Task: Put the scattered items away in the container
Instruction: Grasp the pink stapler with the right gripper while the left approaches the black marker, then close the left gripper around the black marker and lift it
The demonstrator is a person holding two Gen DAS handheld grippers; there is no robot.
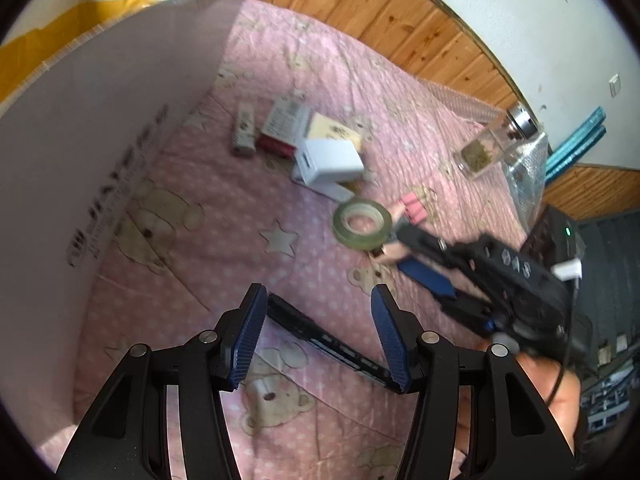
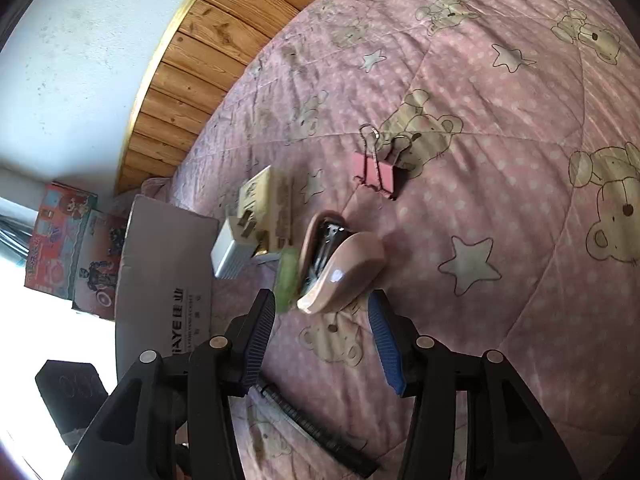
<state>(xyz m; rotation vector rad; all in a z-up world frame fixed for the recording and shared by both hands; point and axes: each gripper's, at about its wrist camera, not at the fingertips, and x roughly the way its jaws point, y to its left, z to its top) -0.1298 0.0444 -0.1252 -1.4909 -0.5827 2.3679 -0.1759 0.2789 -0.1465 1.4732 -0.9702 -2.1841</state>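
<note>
The left gripper (image 1: 319, 334) is hovering with its jaws spread wide and empty over a long black ridged strip (image 1: 328, 344) lying flat on the pink bear-print quilt (image 1: 224, 208). The right gripper (image 2: 321, 340) is also standing released, gripping nothing, just short of a glossy beige stapler (image 2: 340, 264) — its metal showing inside. A pink binder clip (image 2: 378, 174) is lying just beyond, and a greenish tape roll (image 1: 362, 222) is lying flat beside the stapler. The white cardboard box (image 1: 100, 128) is standing at the quilt's edge.

One tape roll (image 1: 362, 222), one binder clip (image 2: 378, 172), one charger (image 1: 330, 162).
</note>
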